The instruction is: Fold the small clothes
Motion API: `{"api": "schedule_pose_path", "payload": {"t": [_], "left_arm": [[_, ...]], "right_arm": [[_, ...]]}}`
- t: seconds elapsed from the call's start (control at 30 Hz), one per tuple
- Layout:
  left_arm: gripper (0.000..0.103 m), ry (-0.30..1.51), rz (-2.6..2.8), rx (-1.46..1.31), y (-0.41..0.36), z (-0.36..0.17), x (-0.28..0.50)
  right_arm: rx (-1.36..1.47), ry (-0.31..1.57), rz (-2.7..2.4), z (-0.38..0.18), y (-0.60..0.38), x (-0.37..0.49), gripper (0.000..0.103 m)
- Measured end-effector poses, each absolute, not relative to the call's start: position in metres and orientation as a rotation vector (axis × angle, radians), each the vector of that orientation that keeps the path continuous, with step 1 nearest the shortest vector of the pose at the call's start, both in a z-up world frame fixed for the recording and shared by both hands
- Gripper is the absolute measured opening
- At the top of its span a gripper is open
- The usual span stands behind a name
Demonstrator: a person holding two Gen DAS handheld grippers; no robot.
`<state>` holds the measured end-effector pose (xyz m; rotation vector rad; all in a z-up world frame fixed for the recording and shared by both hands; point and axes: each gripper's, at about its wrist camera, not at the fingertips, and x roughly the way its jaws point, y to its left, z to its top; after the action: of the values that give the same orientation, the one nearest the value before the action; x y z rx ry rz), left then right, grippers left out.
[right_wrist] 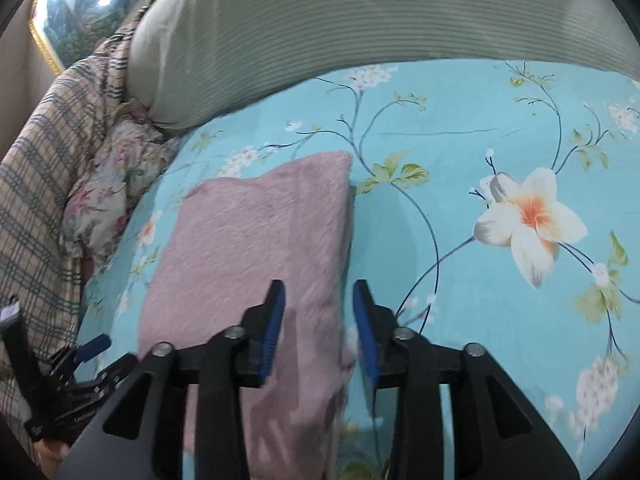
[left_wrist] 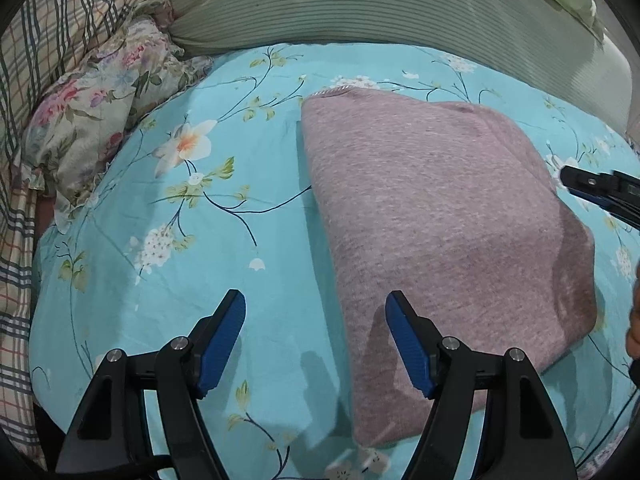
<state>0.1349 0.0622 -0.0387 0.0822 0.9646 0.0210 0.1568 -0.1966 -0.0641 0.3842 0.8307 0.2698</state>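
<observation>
The folded garment (left_wrist: 440, 216) lies flat on the bed (left_wrist: 200, 280), to the right of its middle in the left wrist view. Behind it, at the far side, a long cushion (left_wrist: 360, 12) lies across the bed. At the far left a pillow (left_wrist: 100, 100) rests against a blanket (left_wrist: 48, 48), which runs down the left edge. The left gripper (left_wrist: 316, 340) stands over the near left edge of the garment. The right gripper (right_wrist: 318, 320) stands over its near right edge, and one of the fingers (right_wrist: 272, 320) is above the cloth.
</observation>
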Motion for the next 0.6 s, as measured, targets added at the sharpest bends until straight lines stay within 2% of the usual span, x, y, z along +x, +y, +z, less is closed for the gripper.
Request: {"api": "schedule_pose_path", "payload": {"t": [0.13,0.47,0.6], "left_arm": [[0.079,0.958,0.030,0.081,0.063,-0.036,0.125],[0.080,0.977,0.040,0.089,0.066,-0.042,0.103],[0.080,0.979,0.040,0.091,0.066,-0.043,0.099]], "right_arm": [[0.366,0.826,0.296,-0.058,-0.189,0.129,0.041],[0.326,0.864,0.325,-0.065,-0.176,0.087,0.048],[0.320,0.872,0.329,-0.067,-0.174,0.079,0.054]]}}
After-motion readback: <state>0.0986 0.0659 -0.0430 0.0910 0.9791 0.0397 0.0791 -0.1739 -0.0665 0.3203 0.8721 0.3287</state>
